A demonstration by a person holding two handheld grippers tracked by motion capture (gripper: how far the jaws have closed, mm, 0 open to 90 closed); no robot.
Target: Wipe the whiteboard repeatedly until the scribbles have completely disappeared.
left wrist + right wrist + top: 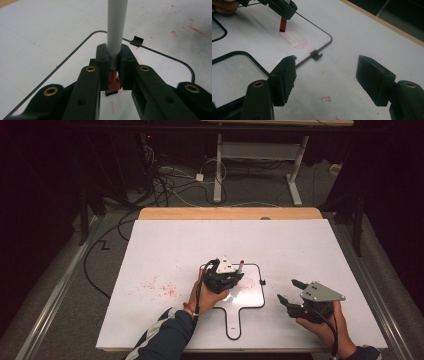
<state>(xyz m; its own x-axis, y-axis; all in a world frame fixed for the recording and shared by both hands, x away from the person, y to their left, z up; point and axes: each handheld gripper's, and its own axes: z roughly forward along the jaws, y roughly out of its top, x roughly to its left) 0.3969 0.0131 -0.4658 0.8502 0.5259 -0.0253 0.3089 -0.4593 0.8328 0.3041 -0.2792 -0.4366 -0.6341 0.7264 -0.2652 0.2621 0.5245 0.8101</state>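
Note:
My left gripper (pixel 233 279) is shut on a grey-barrelled marker (pixel 117 22) with a red tip (pixel 283 25). The tip points down at a small black-framed whiteboard (pixel 251 296) with a loop handle (pixel 233 325). Red scribbles (pixel 294 41) lie on the board just beside the tip. In the left gripper view both jaws clamp the barrel, and the red tip shows below them. My right gripper (pixel 290 290) rests on the table right of the board. It stands open with nothing between its fingers (pixel 287 72).
A small black clip (pixel 315 55) sits on the board's right edge. Red smudges (pixel 161 288) mark the white table sheet (pixel 200 240) left of the board. A wooden strip (pixel 230 213) borders the far edge. Cables (pixel 165 185) and desk legs (pixel 218 170) are on the floor beyond.

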